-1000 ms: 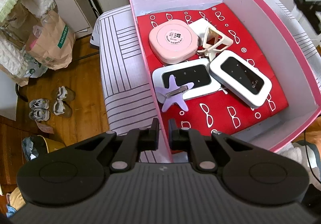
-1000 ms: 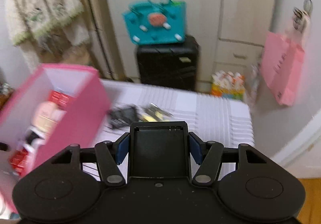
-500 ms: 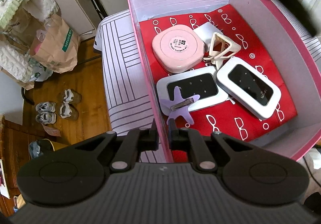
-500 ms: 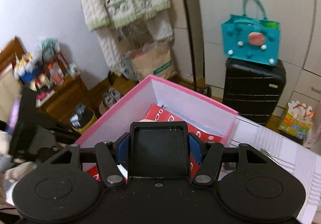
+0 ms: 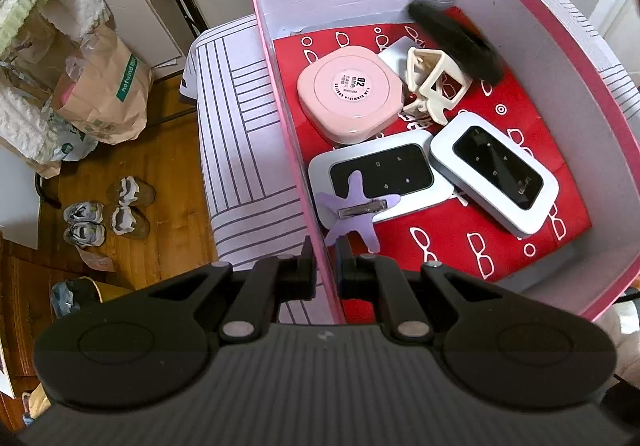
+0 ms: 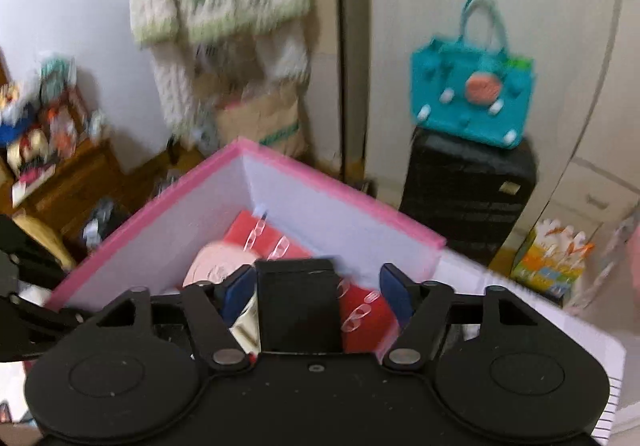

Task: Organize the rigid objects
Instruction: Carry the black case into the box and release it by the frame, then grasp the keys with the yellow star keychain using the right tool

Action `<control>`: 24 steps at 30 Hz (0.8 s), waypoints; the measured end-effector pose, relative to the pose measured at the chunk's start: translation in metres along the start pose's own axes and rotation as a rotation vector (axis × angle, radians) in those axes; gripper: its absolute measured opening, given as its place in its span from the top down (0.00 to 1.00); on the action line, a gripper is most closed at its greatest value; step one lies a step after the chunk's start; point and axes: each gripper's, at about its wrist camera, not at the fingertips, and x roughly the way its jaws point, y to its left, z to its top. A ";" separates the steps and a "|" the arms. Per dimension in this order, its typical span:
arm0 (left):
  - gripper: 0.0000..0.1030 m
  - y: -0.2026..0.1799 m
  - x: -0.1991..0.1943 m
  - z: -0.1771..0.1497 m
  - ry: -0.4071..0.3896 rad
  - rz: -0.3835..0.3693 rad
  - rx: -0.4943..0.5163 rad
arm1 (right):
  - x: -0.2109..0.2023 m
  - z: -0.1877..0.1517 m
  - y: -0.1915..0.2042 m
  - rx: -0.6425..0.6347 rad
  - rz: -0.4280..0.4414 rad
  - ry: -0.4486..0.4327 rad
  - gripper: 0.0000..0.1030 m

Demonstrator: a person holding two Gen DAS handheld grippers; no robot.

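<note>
so the left gripper (image 5: 323, 260) is pinching the near wall of the pink cardboard box (image 5: 276, 94), fingers one on each side of the rim. the right gripper (image 6: 316, 288) has its jaws opening, with a flat black rectangular case (image 6: 298, 306) between the blue pads (image 6: 394, 296), and the right pad looks clear of it. in the left wrist view the case (image 5: 456, 42) shows blurred over the box's red glasses-print lining at about 1 o'clock. further out: round pink compact (image 5: 350, 90) at 12, cream plastic claw clip (image 5: 434, 84) beside it, two white pocket routers (image 5: 494, 178) toward 3, lilac starfish hair clip (image 5: 354, 212) nearest the left gripper.
</note>
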 end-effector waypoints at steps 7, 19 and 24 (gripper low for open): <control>0.92 0.001 -0.001 -0.005 -0.032 -0.010 0.017 | -0.051 -0.038 -0.040 0.039 -0.112 -0.167 0.27; 0.89 0.012 -0.001 -0.008 -0.054 -0.081 -0.013 | -0.009 -0.119 -0.107 0.274 -0.096 -0.075 0.65; 0.89 0.013 -0.001 -0.008 -0.056 -0.092 -0.023 | 0.013 -0.136 -0.104 0.231 -0.126 -0.036 0.69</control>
